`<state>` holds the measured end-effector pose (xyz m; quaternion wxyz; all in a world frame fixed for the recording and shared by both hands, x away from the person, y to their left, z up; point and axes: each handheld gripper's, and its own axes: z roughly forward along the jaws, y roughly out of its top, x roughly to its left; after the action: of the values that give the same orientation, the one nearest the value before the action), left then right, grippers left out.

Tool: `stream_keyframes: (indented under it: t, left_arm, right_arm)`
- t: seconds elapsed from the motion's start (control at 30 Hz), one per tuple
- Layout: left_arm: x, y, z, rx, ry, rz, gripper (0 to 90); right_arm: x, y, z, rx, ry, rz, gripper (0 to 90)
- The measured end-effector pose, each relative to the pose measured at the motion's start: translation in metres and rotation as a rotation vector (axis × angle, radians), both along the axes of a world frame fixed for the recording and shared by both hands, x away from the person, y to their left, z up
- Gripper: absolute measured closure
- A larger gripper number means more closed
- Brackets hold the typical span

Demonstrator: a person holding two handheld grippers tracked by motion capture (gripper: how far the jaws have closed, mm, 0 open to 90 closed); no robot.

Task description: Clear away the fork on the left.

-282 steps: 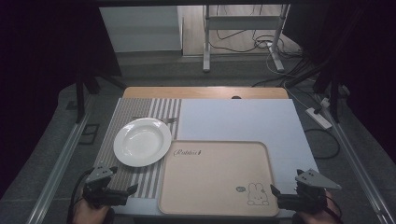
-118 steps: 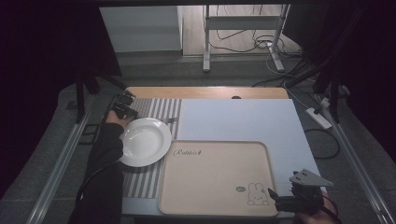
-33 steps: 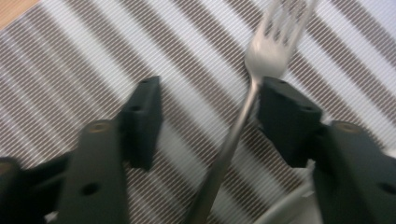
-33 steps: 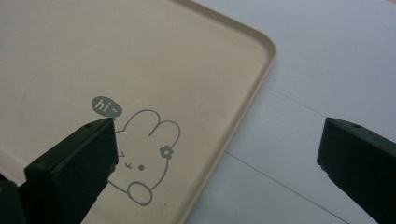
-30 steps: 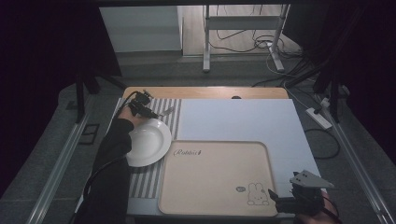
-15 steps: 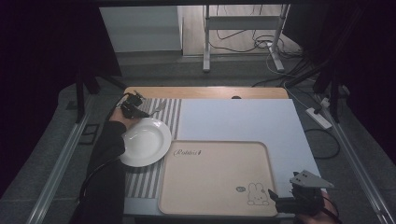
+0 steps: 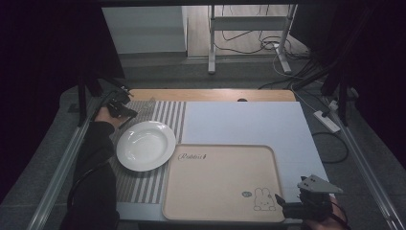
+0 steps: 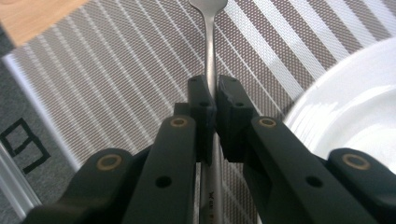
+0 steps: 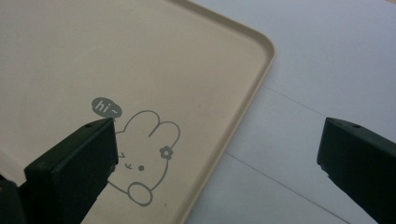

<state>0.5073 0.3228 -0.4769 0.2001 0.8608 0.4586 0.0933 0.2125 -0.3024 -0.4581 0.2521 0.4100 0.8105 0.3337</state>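
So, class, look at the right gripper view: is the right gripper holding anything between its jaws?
No. The right gripper has its jaws wide apart, with just the beige tray and table beneath.

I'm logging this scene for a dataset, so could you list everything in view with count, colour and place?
Round white ceramic plate: one, white, on the striped mat, left of the tray.
Grey-and-white striped woven placemat: one, on the table's left part.
Metal fork or spoon handle: one, silver, lying on the placemat beside the plate; its head is cut off, so I cannot tell which.
Beige rectangular tray with rabbit drawing: one, near centre, empty.
Pale blue-white sheet: one, covering the table's right part.
Wooden table: one, light brown.
White power strip: one, on the floor at right.
Left gripper: black, shut on the metal handle.
Right gripper: black, open, over the tray's near right corner.
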Motion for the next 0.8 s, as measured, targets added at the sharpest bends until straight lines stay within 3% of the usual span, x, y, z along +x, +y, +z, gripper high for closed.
stream_keyframes:
  t: [0.17,0.37,0.6,0.8]
  left_arm:
    - [-0.010,0.001,0.009,-0.036,0.009,-0.004,84.3]
    - [-0.022,-0.011,0.012,-0.051,0.007,-0.037,84.3]
    - [-0.037,-0.027,0.008,-0.081,0.000,-0.057,84.3]
    - [-0.052,-0.038,0.004,-0.082,-0.014,-0.078,84.3]
  right_arm:
    - [0.000,-0.001,0.000,0.015,-0.004,-0.006,0.0]
    - [0.000,-0.002,0.001,0.022,-0.005,-0.012,0.0]
    - [-0.001,-0.002,0.001,0.021,-0.007,-0.010,0.0]
    - [-0.001,-0.003,0.001,0.025,-0.009,-0.010,0.0]
